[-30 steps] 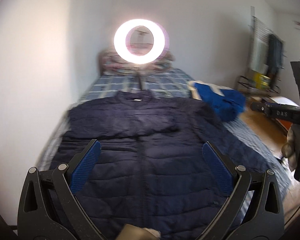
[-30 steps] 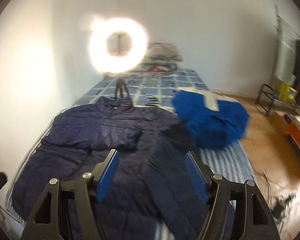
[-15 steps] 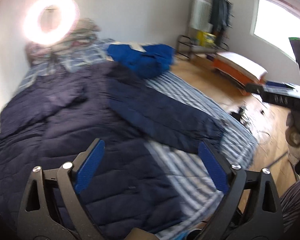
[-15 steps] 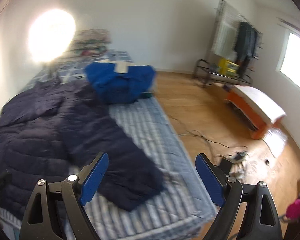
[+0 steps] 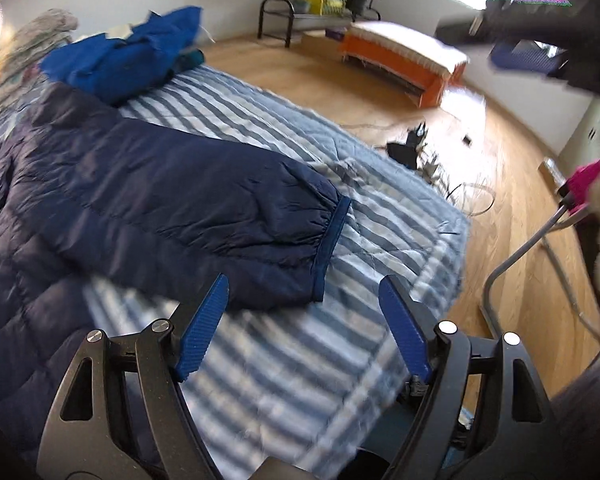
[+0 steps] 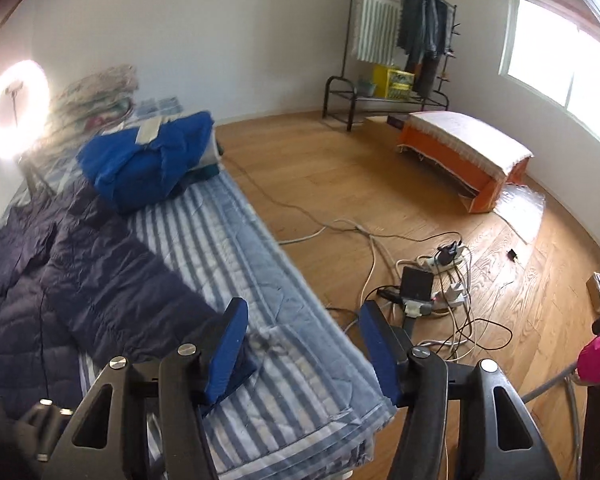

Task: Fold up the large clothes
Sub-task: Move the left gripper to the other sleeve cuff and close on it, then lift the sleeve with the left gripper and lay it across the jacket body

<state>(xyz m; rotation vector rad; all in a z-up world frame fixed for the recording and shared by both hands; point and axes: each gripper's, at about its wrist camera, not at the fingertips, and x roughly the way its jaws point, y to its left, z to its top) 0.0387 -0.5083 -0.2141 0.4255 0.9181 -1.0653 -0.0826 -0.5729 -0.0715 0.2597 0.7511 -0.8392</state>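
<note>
My left gripper (image 5: 304,324) hangs above the striped bedspread (image 5: 284,380), tilted down toward it, with both blue pads (image 5: 202,332) spread wide and nothing between them. Just ahead of the left pad lies the navy puffer jacket (image 5: 52,208), flat on the bed. Its sleeve (image 5: 204,208) stretches out sideways across the stripes, and the elastic cuff (image 5: 332,240) sits between my two fingertips as that camera sees it, a little beyond them and not touched.

My right gripper (image 6: 304,348) is held lower and nearer the bed's edge, pointing across the mattress toward the wooden floor (image 6: 340,184). Its jaws are also parted wide and hold nothing. The left pad (image 6: 228,348) hovers over the cuff end of the same sleeve (image 6: 112,292); whether it touches the fabric I cannot tell, since the pad covers that spot. The right pad reaches out past the edge of the bedspread (image 6: 260,264), over the floor.

The jacket's body fills the left side of both views. Beyond it, near the head of the bed, a bright blue garment (image 6: 148,160) lies in a heap. A glowing ring light (image 6: 14,110) stands at the far left. On the floor beside the bed are a tangle of cables (image 6: 432,280) and an orange bench (image 6: 464,152).
</note>
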